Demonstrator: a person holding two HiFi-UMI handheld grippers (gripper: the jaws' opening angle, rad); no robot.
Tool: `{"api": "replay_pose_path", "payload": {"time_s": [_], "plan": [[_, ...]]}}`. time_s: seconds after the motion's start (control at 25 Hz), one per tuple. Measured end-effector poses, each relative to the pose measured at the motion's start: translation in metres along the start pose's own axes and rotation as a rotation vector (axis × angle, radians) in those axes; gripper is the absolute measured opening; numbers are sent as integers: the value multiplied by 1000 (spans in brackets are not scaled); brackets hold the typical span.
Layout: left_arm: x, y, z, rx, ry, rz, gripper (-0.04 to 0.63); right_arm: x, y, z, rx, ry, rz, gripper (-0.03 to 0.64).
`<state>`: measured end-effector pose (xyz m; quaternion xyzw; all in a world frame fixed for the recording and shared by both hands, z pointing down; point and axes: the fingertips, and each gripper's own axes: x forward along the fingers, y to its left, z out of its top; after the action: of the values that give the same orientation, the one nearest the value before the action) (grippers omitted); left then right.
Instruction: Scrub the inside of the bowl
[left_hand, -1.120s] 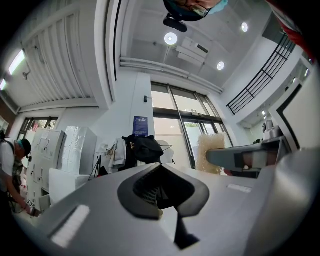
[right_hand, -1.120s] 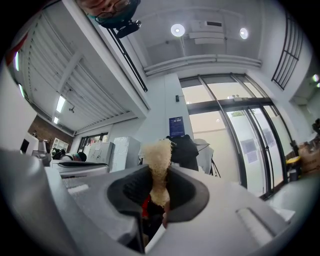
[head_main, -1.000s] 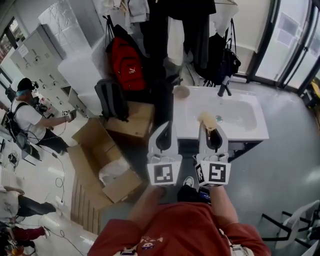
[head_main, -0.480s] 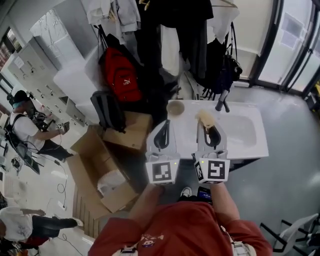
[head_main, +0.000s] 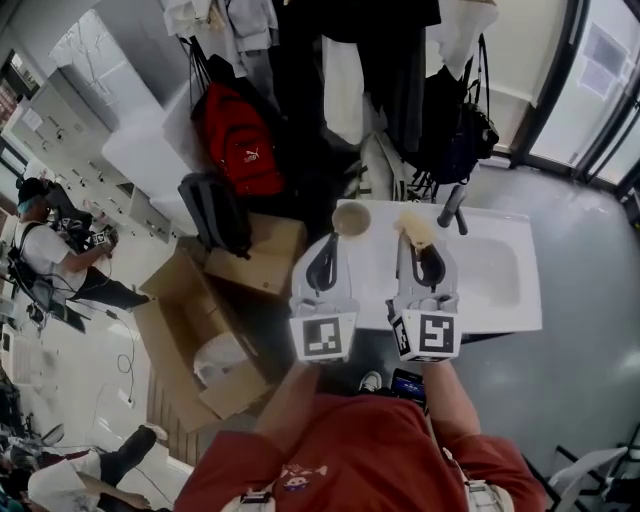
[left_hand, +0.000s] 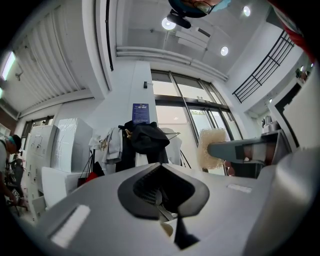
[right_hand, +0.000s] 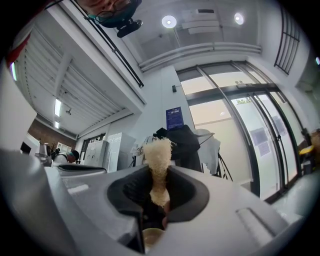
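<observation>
We have neared the bench (head_main: 372, 275); the bowl (head_main: 351, 217) sits on its left corner. Left gripper (head_main: 325, 255) fingers pressed together, empty; right gripper (head_main: 427, 258) fingers pinch the sponge (head_main: 414, 231). Bowl likely light, slippery: steady its rim.

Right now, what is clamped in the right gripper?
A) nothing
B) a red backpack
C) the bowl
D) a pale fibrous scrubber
D: in the right gripper view, the right gripper has its jaws closed on the pale scrubber, while the bowl sits apart on the sink counter.
</observation>
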<state>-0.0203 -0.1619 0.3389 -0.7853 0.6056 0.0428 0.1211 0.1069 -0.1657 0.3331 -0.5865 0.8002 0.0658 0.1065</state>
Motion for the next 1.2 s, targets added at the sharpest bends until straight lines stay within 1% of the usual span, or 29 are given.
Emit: {"api": "replay_pose_path", "payload": {"time_s": [0.2,0.32,0.4,0.6,0.8,0.88,1.0,1.12,1.2], "plan": [[22,14,-21,-15,23,-18,6,24,3,-18,-5,18,-11,75],[38,28,-30,-33,16,-28,6,42,6,-26,-21,18,-27,75],[49,35,-36,-25,18,-39,6,54,8,-30,-24,22,-34,75],[74,54,-59,-18,57,-63,6,82,12,-36,-49,38,-54,75],[91,65,-96,-36,140,-97,9,100,19,-46,-53,50,-74,75],[96,68,-108,-39,174,-107,25,104,23,-50,-62,56,-79,75],[104,67,-124,-44,203,-124,39,109,23,-57,-71,69,-90,75],[110,64,-141,-71,242,-138,61,112,19,-61,-78,80,-107,75],[114,64,-153,-62,269,-148,74,114,16,-64,-80,88,-122,75]]}}
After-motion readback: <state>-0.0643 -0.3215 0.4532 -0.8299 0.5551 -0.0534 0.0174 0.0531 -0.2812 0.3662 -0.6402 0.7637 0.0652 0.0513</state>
